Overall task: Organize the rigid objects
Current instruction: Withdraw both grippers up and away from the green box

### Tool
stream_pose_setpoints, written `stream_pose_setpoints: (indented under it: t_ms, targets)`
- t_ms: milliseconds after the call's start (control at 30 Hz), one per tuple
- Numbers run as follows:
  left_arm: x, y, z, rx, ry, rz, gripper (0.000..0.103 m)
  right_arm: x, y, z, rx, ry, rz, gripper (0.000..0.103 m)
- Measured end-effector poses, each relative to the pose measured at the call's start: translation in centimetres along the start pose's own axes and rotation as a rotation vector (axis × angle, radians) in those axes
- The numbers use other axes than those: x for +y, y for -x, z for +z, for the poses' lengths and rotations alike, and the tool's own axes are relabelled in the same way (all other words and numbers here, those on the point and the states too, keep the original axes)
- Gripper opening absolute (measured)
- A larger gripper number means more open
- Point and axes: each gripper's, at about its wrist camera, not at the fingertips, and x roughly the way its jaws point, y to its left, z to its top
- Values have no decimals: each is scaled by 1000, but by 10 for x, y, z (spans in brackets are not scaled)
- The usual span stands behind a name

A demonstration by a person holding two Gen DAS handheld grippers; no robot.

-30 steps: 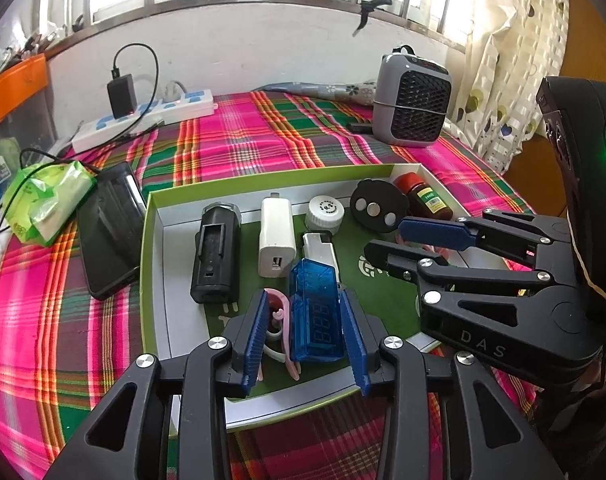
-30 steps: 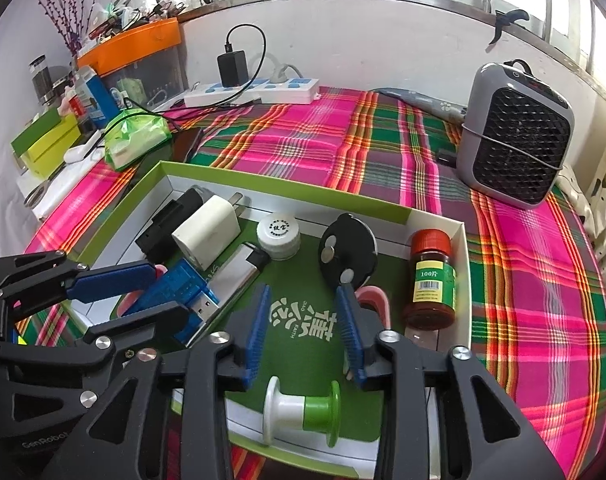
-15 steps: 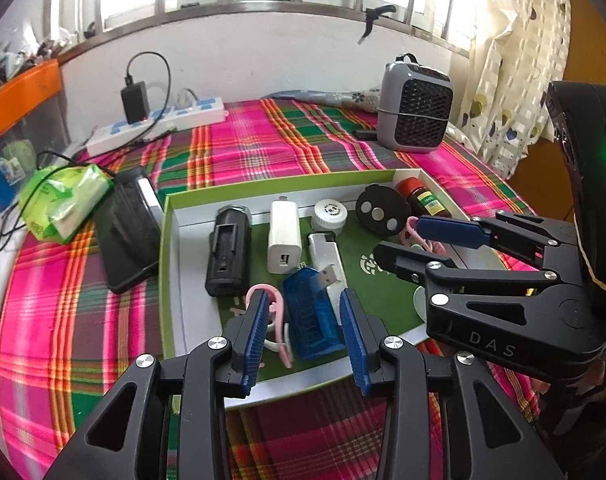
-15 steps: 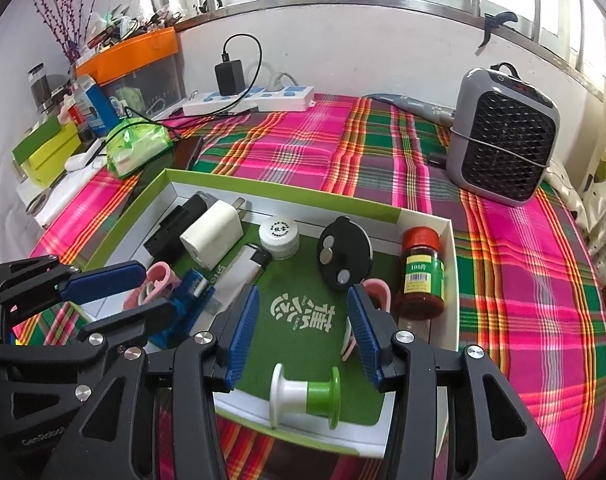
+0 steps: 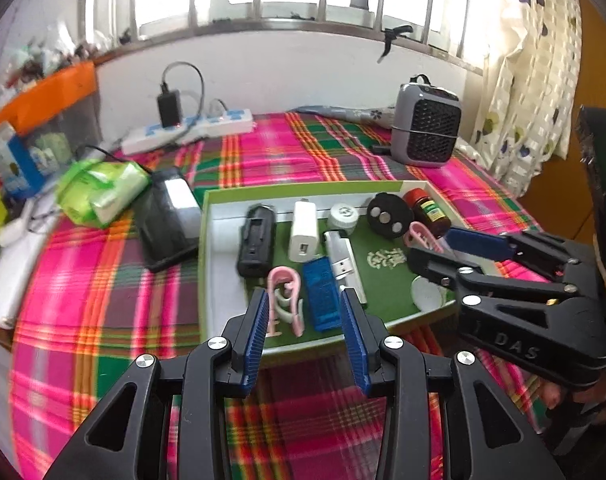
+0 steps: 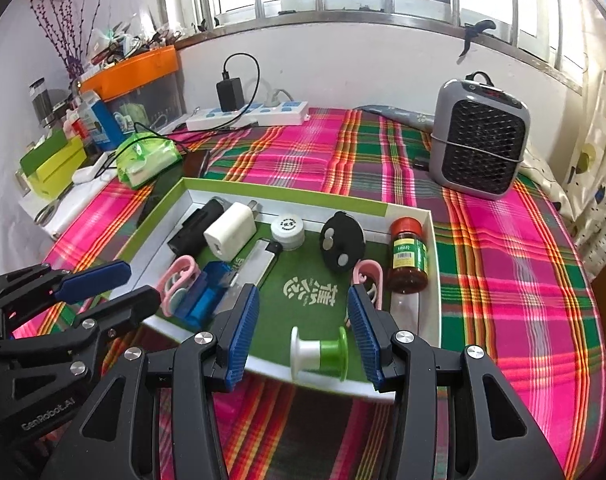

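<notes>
I hold my left gripper (image 5: pixel 305 332) above the near edge of the shallow green-rimmed cardboard tray (image 5: pixel 201 240), its jaws spread apart with nothing between them; just beyond the blue pads lie the translucent blue rectangular plastic gadget (image 5: pixel 320 296) and a pink plastic clip (image 5: pixel 283 294) on the tray's green floor. My right gripper (image 6: pixel 303 328) hangs over the tray's near right side, jaws likewise parted and empty, with the white-and-green plastic spool (image 6: pixel 318 354) lying on its side between the pads but untouched. Further in the tray sit a black rectangular charger block (image 5: pixel 256 240), a white plug adapter (image 5: pixel 303 230), a silver lighter-shaped stick (image 5: pixel 343 256), a small round white-lidded jar (image 5: pixel 344 218), a black disc with two silver studs (image 5: pixel 385 216), a red-capped brown bottle with a green label (image 6: pixel 408 258) and a second pink clip (image 6: pixel 369 278). The tray rests on a pink-and-green plaid cloth (image 6: pixel 503 280) over the bench, well apart from the grey fan heater (image 6: pixel 477 136).
</notes>
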Motion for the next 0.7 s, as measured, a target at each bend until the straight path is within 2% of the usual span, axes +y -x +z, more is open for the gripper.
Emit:
stream_pose_setpoints:
  t_ms: [133,400,700]
  targets:
    - [2,8,-5,4,24,-20,36,4,9,-5,-10,-4,-16,47]
    - [2,27,-24,-10,38,35,36,9,28,-24,-24,-29,-58,47]
    - [-4,29,-50,29,41,54,36,10,36,-54,18,-54,-115,47]
